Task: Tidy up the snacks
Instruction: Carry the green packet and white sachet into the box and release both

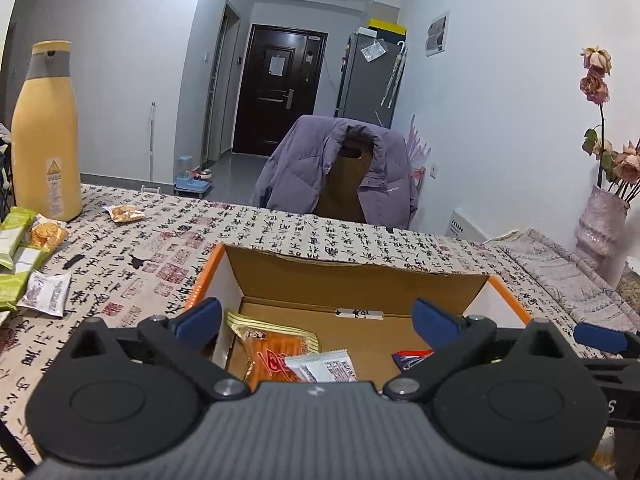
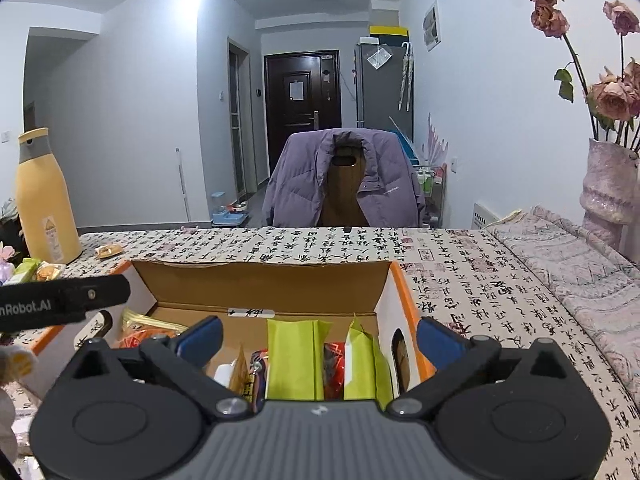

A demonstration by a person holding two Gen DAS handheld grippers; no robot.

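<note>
A: Left tongs (image 1: 318, 322), nearest. Jaws spread wide, nothing between the blue pads (image 1: 200, 316). They sit just above the near edge of the cardboard box (image 1: 352, 280).

B: What lies under them?

A: Inside the box, at about 6 o'clock from the tongs' gap: an orange snack packet (image 1: 272, 350) with a gold top edge, and a white sachet (image 1: 322, 366) overlapping its right end. A dark blue wrapper (image 1: 412, 358) shows at 5 o'clock, by the right pad. None touches the pads.

B: Right tongs?

A: Right tongs (image 2: 320, 340) likewise wide apart and empty-handed, over the box's right half. Below the gap, at 6 o'clock, two lime-green packets (image 2: 296, 360) stand on end with a red wrapper (image 2: 334, 372) between them; more wrappers to their left, too crowded to name.

B: Beyond the box?

A: In the left view, at 9 o'clock on the table (image 1: 280, 236): green packets (image 1: 16, 228), a silvery sachet (image 1: 46, 294), a round biscuit pack (image 1: 46, 234). Farther, at 10 o'clock, a lone biscuit pack (image 1: 124, 213) near a tall yellow bottle (image 1: 44, 136). All well apart from both tongs.

B: Far side?

A: At 12 o'clock, a chair draped with a purple jacket (image 1: 340, 168); at 2 o'clock, a vase of dried roses (image 1: 600, 220).
</note>
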